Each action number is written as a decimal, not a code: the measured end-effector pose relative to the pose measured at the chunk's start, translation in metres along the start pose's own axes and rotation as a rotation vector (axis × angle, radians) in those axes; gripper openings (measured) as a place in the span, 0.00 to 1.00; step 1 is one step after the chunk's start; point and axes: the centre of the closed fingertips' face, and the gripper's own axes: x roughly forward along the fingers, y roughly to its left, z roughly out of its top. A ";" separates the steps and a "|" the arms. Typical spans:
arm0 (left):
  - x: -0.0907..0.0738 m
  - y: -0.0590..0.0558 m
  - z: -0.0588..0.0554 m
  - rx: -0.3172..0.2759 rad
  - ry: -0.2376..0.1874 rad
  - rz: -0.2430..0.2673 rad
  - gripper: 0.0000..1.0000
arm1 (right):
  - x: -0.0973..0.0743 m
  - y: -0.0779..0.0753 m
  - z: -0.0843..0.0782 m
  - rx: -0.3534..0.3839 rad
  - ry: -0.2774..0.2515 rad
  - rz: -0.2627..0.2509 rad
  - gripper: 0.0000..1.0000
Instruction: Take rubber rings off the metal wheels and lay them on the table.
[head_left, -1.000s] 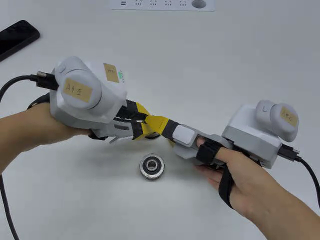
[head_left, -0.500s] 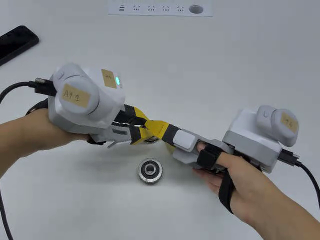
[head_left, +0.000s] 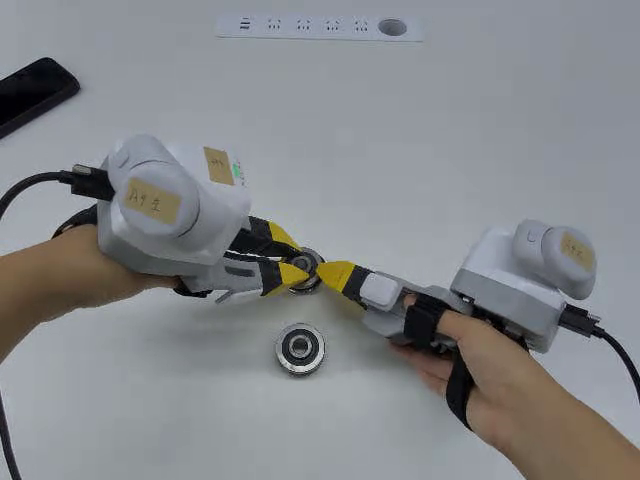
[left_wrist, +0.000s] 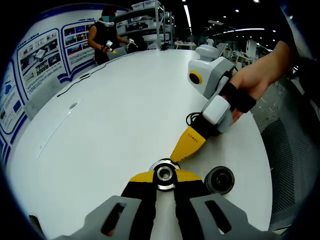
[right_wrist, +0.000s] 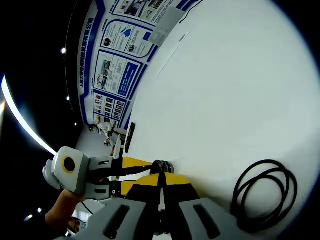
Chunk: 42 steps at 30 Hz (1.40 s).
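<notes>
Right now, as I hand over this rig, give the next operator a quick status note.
Left gripper: shut on the held wheel.
Right gripper: shut, tip against that wheel's rim; whether it has caught anything is unclear.
Second wheel: on the table, dark rubber ring apparently still on.
Done: one wheel picked up. Left: probably both rings.

The metal wheel (head_left: 305, 266) in the left gripper (head_left: 292, 260): rim partly covered by yellow jaw tips; any rubber ring on it cannot be made out. Beyond and far left of the wheel, a black phone (head_left: 35, 90) is cropped by the frame edge.
</notes>
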 end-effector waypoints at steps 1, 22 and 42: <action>0.000 0.000 0.000 0.001 0.000 -0.001 0.13 | 0.001 0.000 0.000 0.016 0.002 0.002 0.03; -0.001 0.000 0.000 -0.005 -0.009 0.004 0.13 | 0.000 0.006 -0.001 -0.029 -0.004 -0.049 0.01; 0.000 0.001 0.000 -0.005 -0.015 0.011 0.13 | 0.005 0.012 -0.001 -0.204 0.016 -0.086 0.01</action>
